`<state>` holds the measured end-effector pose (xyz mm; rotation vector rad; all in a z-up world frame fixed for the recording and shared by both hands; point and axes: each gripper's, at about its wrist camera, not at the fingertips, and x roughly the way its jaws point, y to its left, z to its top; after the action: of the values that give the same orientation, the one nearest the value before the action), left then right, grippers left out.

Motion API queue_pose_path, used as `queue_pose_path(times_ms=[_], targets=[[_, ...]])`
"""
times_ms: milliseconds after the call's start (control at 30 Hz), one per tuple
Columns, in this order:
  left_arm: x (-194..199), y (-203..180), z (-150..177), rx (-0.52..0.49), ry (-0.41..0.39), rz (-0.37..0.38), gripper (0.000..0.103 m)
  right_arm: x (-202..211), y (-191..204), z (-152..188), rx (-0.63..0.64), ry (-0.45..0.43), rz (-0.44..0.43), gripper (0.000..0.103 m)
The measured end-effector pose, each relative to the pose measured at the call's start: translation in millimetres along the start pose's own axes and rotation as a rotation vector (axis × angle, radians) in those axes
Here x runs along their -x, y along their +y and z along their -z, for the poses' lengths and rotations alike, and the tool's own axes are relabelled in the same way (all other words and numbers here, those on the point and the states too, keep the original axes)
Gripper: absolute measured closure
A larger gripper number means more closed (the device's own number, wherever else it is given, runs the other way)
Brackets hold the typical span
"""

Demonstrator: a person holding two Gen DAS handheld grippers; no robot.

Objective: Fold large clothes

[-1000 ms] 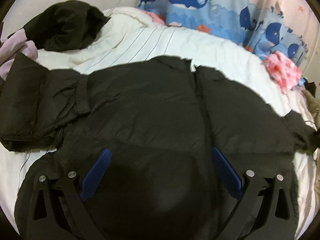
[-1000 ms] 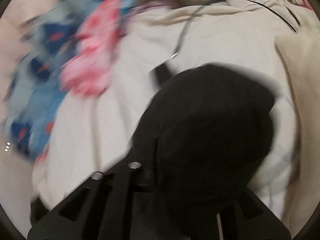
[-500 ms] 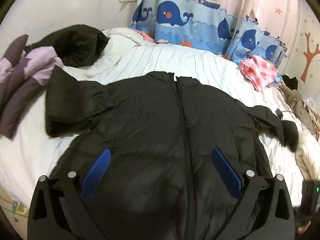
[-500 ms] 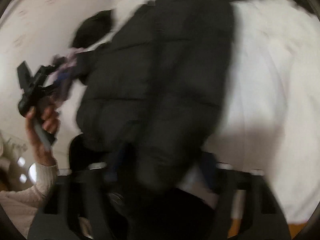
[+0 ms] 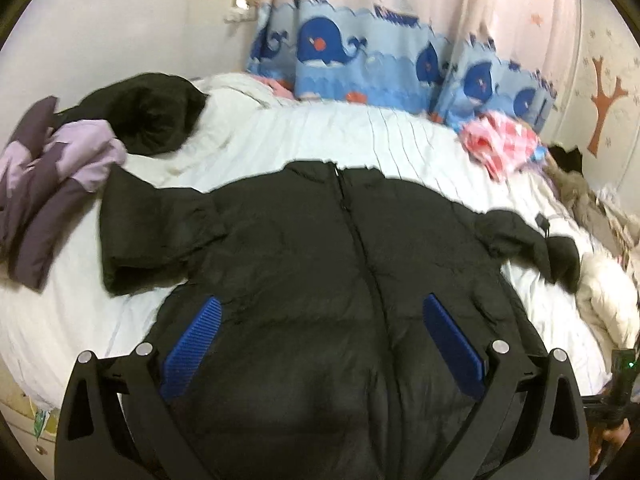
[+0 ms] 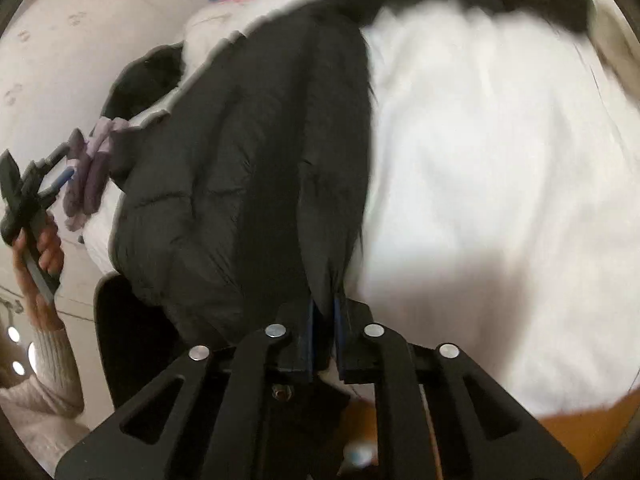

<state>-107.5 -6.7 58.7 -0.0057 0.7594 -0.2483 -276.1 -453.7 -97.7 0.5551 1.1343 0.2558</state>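
White bed [image 5: 280,140], whale curtain [image 5: 360,56], black jacket [image 5: 320,248] spread flat, left gripper [image 5: 320,332] spread and pulled back, right gripper [image 6: 324,312] now pinching jacket hem

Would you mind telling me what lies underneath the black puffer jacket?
The black puffer jacket lies spread, zipper up, on the white striped bedding, which shows all around it. Whatever sits beneath its body is covered. The right gripper pinches its hem.
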Motion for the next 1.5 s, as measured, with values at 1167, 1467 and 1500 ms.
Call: queue_pose_path(times_ms=[1167,1467,1500], targets=[[-191,3,-30,0.126,0.102,0.068,0.006,47,-162,-200,-0.674,-0.934,0.276,0.097],[-181,12,-37,0.06,0.029,-0.043,0.006,82,-58,-257,-0.402,-1.039,0.254,0.098],[-179,13,-38,0.052,0.019,-0.055,0.006,84,-43,-277,-0.376,-1.042,0.248,0.098]])
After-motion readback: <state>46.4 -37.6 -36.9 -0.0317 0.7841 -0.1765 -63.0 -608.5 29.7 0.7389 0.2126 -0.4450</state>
